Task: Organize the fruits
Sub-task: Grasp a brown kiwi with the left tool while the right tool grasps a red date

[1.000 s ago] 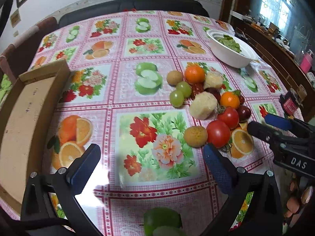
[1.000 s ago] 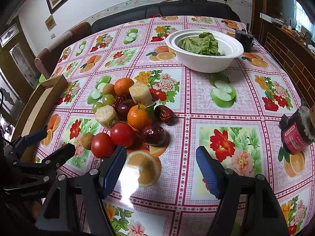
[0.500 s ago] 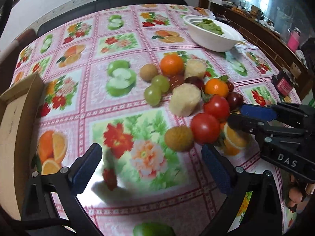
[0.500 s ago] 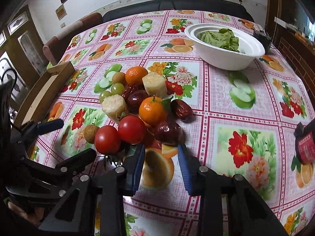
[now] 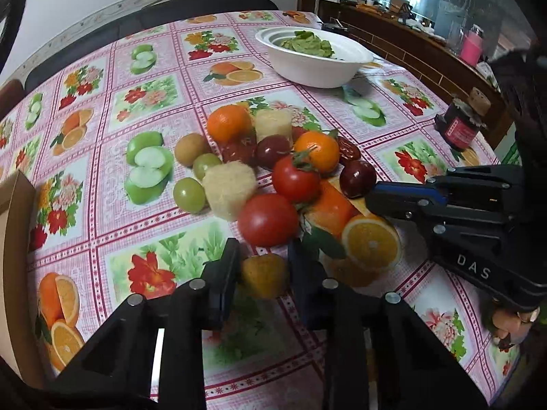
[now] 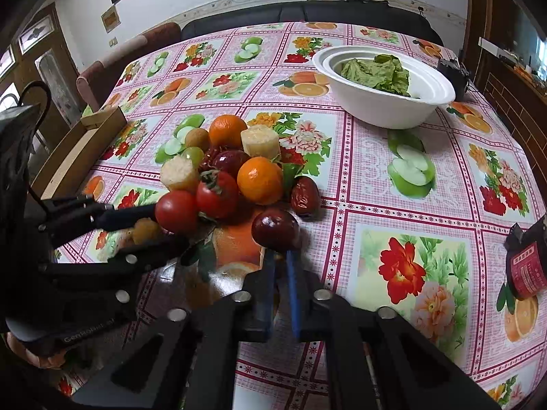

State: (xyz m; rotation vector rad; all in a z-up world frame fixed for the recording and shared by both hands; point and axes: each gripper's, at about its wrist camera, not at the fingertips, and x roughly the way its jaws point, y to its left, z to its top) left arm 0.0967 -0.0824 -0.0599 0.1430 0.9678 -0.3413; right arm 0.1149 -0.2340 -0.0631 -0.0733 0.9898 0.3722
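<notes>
1. The left gripper, at the bottom centre of the left wrist view, has black plastic jaws that are closing, with a small, round, rough-skinned brown fruit pressed between the pads.
2. The right gripper, at the lower centre of the right wrist view, has blue-padded jaws drawn together with only a thin slit between them. Its tips reach the base of a glossy dark red plum; whether anything is pinched I cannot tell.
3. Just above the jaws lies the fruit pile in mid-frame: smooth red tomatoes, dimpled oranges, green grapes, fibrous pale cylinders and a wrinkled date.
4. All rest on a shiny patterned tablecloth.
5. A white bowl of leafy greens sits upper right.
6. A cardboard tray lies at the left edge.
</notes>
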